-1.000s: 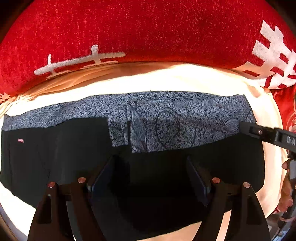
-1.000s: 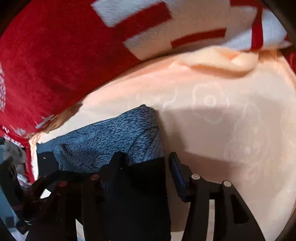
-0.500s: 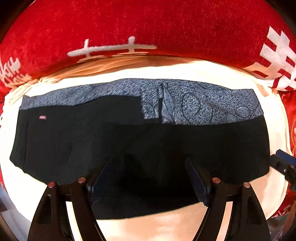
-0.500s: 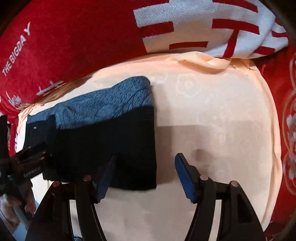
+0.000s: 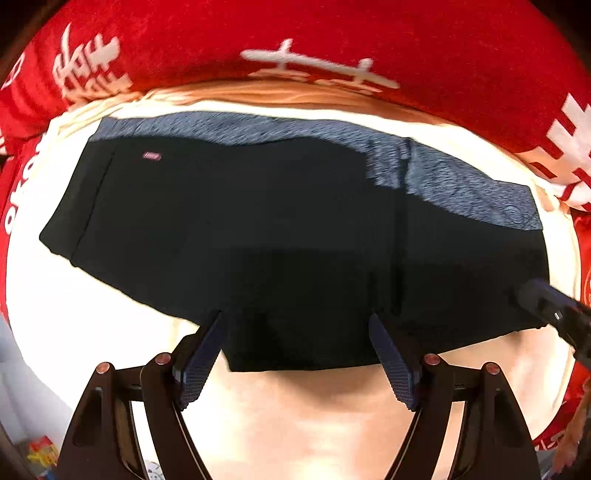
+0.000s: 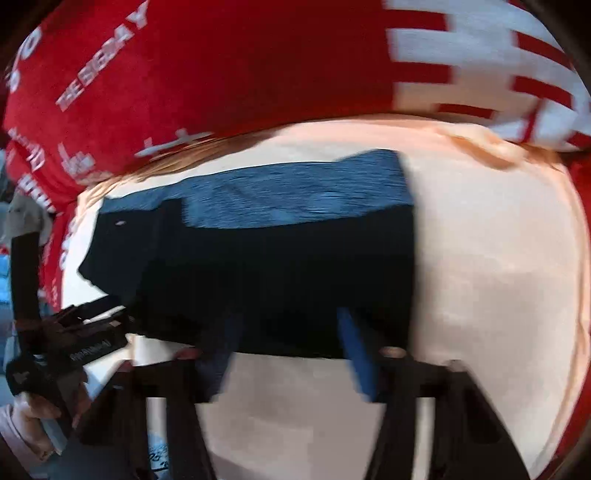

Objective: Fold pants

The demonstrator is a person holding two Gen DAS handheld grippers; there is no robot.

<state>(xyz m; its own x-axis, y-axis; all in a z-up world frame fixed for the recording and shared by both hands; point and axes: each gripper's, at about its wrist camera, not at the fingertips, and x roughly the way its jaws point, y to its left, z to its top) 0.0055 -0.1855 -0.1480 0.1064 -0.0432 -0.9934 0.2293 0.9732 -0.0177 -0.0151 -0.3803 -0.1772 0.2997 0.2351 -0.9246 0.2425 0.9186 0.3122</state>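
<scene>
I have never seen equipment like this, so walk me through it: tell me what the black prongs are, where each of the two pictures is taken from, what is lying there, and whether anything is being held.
There is no robot here. A person holds a hand tool with two fingers in each hand, and each tool carries a wide-angle camera looking along its fingers. That is why the pictures bulge.

One picture comes from the left gripper, the other from the right gripper. The black prongs with blue pads at the bottom are each tool's own fingers.

Black pants with a speckled grey-blue band lie flat, folded in a long strip, on a pale cream sheet. Behind them is a red blanket with white lettering.

Nothing is held. The left jaws stand open above the pants; the right jaws are closing, with nothing gripped between them. Each tool also shows at the edge of the other's picture.
</scene>
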